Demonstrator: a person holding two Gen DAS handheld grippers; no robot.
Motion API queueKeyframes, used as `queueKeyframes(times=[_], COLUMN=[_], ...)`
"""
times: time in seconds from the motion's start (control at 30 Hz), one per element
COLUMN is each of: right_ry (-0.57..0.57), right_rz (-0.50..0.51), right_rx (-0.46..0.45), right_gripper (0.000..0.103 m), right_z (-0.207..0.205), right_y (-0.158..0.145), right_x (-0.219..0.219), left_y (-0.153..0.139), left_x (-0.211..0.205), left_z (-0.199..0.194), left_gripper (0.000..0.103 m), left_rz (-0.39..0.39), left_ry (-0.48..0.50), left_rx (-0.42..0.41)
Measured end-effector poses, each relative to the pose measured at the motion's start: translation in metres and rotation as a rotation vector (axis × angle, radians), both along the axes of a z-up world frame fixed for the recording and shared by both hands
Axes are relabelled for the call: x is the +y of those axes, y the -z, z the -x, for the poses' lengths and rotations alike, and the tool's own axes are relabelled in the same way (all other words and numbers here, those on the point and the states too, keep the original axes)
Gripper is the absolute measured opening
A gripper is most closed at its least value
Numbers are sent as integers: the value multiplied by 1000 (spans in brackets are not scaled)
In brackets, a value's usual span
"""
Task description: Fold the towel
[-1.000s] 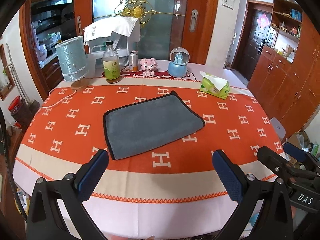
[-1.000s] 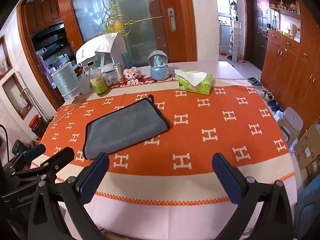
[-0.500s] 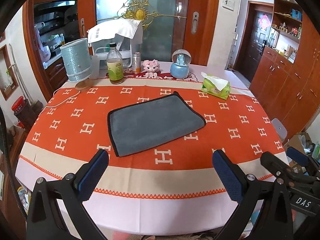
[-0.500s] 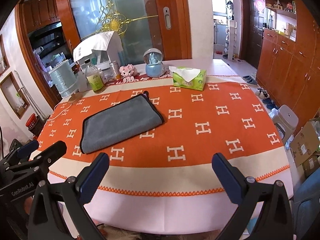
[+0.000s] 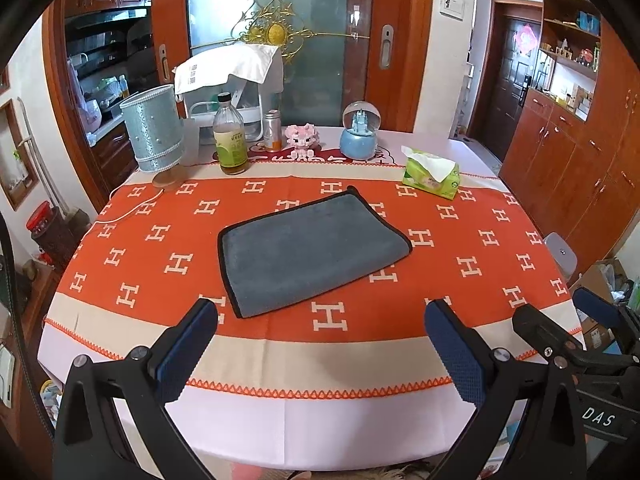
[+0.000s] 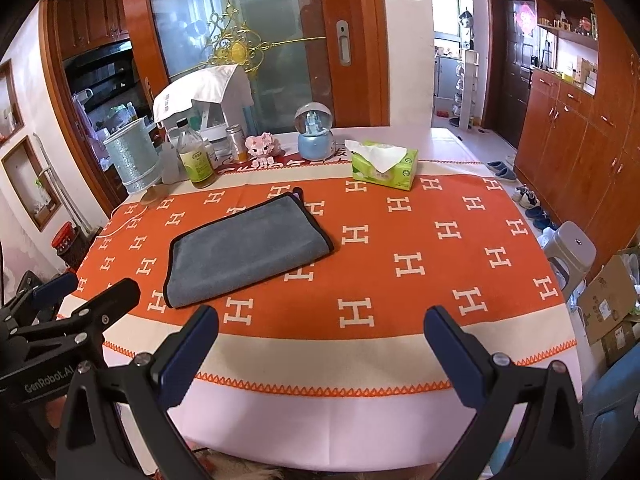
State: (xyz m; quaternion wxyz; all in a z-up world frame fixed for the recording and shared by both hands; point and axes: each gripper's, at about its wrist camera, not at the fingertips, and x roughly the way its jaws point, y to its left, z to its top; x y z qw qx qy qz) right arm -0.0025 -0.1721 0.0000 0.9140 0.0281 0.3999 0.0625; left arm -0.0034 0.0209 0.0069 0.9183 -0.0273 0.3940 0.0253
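Note:
A grey towel with black edging lies folded flat on the orange patterned tablecloth, left of the table's middle; it also shows in the right wrist view. My left gripper is open and empty, held back over the table's near edge, short of the towel. My right gripper is open and empty, also over the near edge, to the right of the towel. Each gripper shows at the side of the other's view: the right one, the left one.
Along the table's far side stand a blue lamp, a bottle, a can, a pink toy, a snow globe and a green tissue box. A grey stool stands right of the table.
Both grippers have pulled back and up from the table, so the towel and table look farther away. The towel has not moved. Both jaws stay open.

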Motion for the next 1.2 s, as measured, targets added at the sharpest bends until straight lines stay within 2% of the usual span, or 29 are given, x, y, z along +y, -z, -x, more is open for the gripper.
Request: queueKeyframes(times=[0.37, 1.2], right_ry=[1, 2], right_rz=[2, 3], right_rx=[2, 1], right_gripper=[103, 103], right_z=[1, 5], right_y=[0, 1], right_x=[1, 2], left_y=[1, 4], left_x=[0, 3], left_z=[2, 11], left_gripper=[102, 102], left_rz=[-4, -13], left_ry=[-3, -5], left_rx=[26, 28])
